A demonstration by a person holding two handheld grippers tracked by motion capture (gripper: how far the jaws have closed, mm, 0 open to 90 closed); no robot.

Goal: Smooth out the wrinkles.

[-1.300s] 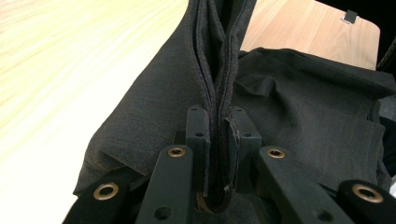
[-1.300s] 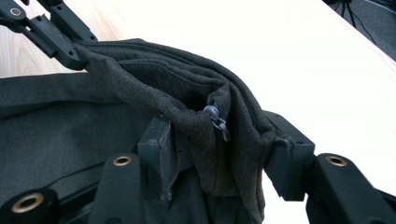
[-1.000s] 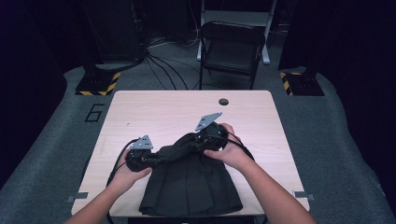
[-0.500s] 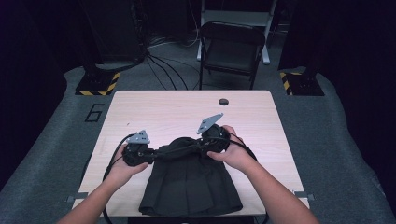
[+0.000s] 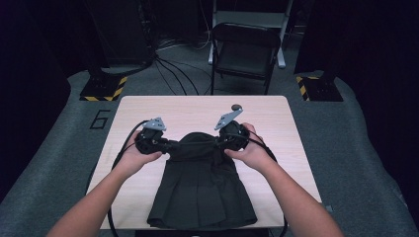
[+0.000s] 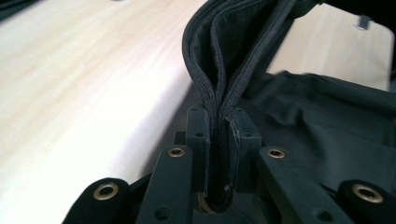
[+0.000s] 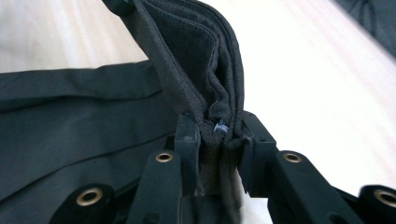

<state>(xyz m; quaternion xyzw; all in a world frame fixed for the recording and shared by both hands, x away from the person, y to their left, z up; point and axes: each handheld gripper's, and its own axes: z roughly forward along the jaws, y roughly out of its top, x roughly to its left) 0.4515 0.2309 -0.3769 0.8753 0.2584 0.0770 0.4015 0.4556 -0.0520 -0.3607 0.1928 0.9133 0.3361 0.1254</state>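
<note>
Black pleated skirt (image 5: 202,190) on a pale wood-grain table (image 5: 138,106); black grippers with brass-coloured rivets, grey plates on top. Grey carpet (image 5: 356,163) (yellow-and-black hazard stripes (image 5: 104,91) on the stand bases), black chair (image 5: 243,52).

My left gripper (image 6: 219,140) has its jaws clamped on a doubled hem of the black garment (image 5: 202,192), which rises straight from between them. My right gripper (image 7: 219,140) pinches bunched waistband likewise. Both forearms reach forward, hands (image 5: 136,158) wrapped around the grippers.
</note>
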